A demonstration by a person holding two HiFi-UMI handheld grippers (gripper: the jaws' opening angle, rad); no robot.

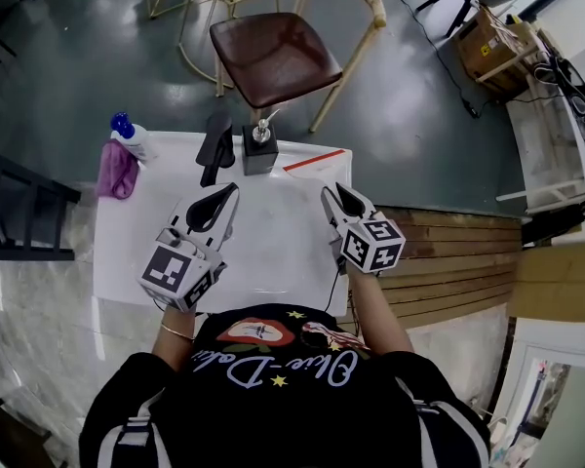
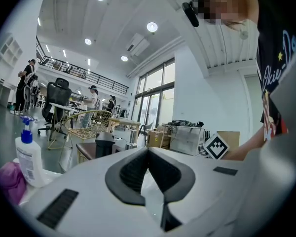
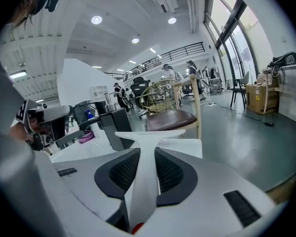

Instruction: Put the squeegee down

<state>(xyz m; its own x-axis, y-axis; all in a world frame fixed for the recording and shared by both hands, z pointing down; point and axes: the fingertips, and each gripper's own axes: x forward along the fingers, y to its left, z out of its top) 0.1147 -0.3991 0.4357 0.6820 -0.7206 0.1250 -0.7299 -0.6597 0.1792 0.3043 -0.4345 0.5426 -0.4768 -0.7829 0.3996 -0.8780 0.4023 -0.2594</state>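
I am looking along the right gripper (image 1: 337,193) and seeing the squeegee (image 3: 144,172) standing straight out ahead of it. Its white handle is running along the line the jaws point, and its crossbar is lying square across the far end, toward the far right part of the white table (image 1: 273,261). The jaws are standing fairly wide yet pressing on the handle from both sides, so I am reading this as a grip on a broad handle, not an empty hand. The table top is lying just under the squeegee, but I cannot tell whether the crossbar is touching it. The left gripper (image 2: 148,151) is hanging well apart over the table's left half, tips together with nothing between them, so the right hand is the one doing this. I am judging that the coming move is turning on laying the handle flat on the bare patch ahead, short of the black dispenser (image 1: 260,152), before the jaws let go.
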